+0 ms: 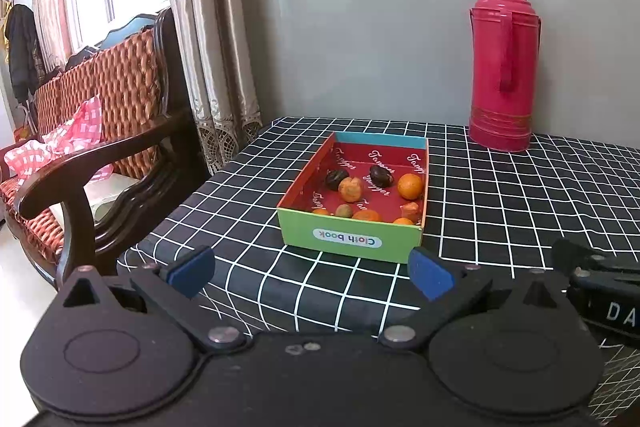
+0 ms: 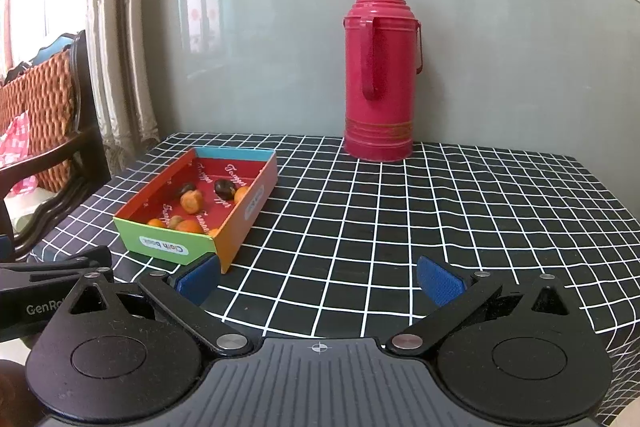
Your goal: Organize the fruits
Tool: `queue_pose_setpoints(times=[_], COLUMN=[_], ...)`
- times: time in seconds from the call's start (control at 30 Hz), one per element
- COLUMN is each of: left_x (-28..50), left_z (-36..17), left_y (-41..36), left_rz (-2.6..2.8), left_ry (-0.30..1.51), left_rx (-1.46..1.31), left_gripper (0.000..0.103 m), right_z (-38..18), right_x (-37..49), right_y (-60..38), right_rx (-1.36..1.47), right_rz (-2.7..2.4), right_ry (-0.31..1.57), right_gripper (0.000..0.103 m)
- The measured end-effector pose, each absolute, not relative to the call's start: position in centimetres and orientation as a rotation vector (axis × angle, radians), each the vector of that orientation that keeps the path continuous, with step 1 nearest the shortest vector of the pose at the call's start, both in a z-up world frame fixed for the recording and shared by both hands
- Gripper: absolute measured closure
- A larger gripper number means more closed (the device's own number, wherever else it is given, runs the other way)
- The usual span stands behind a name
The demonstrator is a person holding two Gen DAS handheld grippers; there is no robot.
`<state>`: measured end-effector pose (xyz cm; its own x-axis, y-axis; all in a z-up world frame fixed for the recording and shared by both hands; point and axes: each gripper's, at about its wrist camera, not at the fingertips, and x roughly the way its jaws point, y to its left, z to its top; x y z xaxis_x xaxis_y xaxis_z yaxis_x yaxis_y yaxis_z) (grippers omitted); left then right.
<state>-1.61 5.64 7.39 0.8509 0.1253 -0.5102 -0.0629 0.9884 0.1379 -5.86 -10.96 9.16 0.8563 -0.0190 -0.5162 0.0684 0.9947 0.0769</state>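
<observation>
We hold the left gripper (image 1: pixel 311 271) and right gripper (image 2: pixel 320 279) spread, empty. The fruits (image 1: pixel 351 189) in the box (image 1: pixel 352 241) look small, light, probably soft (some seem shrivelled); we'd pinch gently across their middles.

Glossy red plastic-looking thermos flask (image 2: pixel 379 75); matt black-and-white checked cloth table cover (image 2: pixel 440 219); printed cardboard box (image 1: pixel 352 241); rough blue gripper pads (image 2: pixel 440 285); polished dark wooden armchair (image 1: pixel 100 163).

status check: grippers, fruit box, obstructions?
Left gripper open, empty. Right gripper open, empty. Fruits all in the box. Red thermos behind, clear of path.
</observation>
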Motion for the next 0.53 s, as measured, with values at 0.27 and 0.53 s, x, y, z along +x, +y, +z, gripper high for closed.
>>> queue_pose_setpoints(times=[0.27,0.53], left_x=[-1.2,-0.82], left_z=[7.35,7.4], left_y=[5.73,5.77], left_rz=[0.098,0.058], left_ry=[0.556,0.55], left_rx=[0.111,0.08], left_gripper=[0.006,0.007], right_z=[9.2,9.39], right_x=[-5.58,-5.23], right_y=[-10.68,-10.37], right_rx=[0.09,0.088], right_rz=[-0.041,-0.04], right_ry=[0.542,0.533], right_gripper=[0.0,0.0])
